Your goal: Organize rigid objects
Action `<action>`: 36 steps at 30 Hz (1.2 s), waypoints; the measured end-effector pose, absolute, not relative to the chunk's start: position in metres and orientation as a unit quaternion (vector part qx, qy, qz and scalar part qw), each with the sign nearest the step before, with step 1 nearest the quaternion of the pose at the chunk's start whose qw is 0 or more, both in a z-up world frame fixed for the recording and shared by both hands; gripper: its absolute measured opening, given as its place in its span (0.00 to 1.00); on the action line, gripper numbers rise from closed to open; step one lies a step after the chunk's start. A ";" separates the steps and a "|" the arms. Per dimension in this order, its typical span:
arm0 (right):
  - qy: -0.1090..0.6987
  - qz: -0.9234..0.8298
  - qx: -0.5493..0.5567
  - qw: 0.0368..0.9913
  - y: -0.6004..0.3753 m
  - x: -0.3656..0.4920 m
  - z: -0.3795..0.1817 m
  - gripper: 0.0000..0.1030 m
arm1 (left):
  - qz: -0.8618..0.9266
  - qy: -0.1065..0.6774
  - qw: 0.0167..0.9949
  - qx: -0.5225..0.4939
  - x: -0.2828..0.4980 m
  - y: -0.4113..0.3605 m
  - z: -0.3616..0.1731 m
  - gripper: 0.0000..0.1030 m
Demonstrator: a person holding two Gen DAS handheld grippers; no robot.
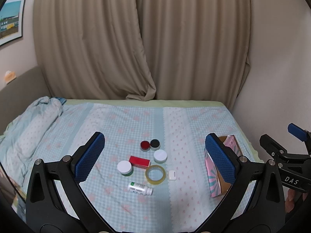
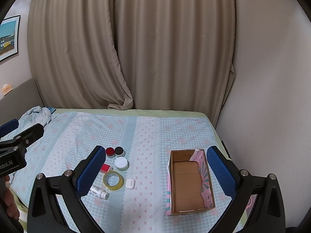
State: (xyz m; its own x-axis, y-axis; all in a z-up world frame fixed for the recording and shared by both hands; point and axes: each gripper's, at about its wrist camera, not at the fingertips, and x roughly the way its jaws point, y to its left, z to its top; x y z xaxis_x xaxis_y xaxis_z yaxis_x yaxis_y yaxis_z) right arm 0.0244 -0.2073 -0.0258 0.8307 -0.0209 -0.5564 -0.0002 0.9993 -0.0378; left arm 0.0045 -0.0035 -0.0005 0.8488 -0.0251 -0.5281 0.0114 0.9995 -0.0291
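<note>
Left claw [image 1: 155,155] agape; tape ring [image 1: 155,174] flat, seemingly yellowish.

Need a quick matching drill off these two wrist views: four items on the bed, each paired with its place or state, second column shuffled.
1. tape roll
2. white bottle
3. cardboard box
4. earbud case

A. lying on its side, nearest the cameras
B. open-topped, nothing inside
C. just right of the tape roll
D. flat, see-through ring beside the red block

Pairs: 1-D, 2-A, 3-B, 4-C
</note>
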 end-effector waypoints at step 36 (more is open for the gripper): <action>0.290 0.003 -0.007 0.957 -0.206 0.017 -0.032 1.00 | -0.005 0.274 0.962 -0.010 -0.002 0.006 -0.003 0.99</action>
